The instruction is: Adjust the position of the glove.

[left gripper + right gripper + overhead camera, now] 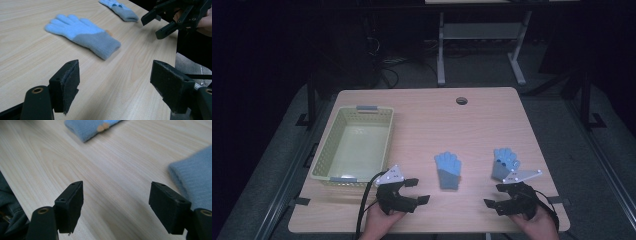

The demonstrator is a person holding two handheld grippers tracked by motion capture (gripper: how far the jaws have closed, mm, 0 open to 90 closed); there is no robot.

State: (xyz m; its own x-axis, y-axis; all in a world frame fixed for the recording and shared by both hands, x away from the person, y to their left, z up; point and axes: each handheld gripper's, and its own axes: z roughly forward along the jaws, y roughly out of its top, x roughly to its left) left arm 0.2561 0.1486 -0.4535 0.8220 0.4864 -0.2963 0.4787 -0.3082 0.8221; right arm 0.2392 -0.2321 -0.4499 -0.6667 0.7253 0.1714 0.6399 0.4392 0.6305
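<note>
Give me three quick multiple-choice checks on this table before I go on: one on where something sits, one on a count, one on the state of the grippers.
1. Where does the pale green plastic mesh basket sit on the light wooden table?
A. left side
B. right side
C. middle of the near edge

2. How many light blue knitted gloves with grey cuffs lie on the table?
A. one
B. two
C. three

3. How do the jaws of the left gripper and the right gripper stand?
A. both shut on a glove
B. one open, one shut
C. both open, nothing between them

Answers:
1 A: the high view shows the basket at the table's left.
2 B: one glove lies mid-table, another glove beside the right gripper.
3 C: both gripper views show bare wood between wide jaws.
</note>
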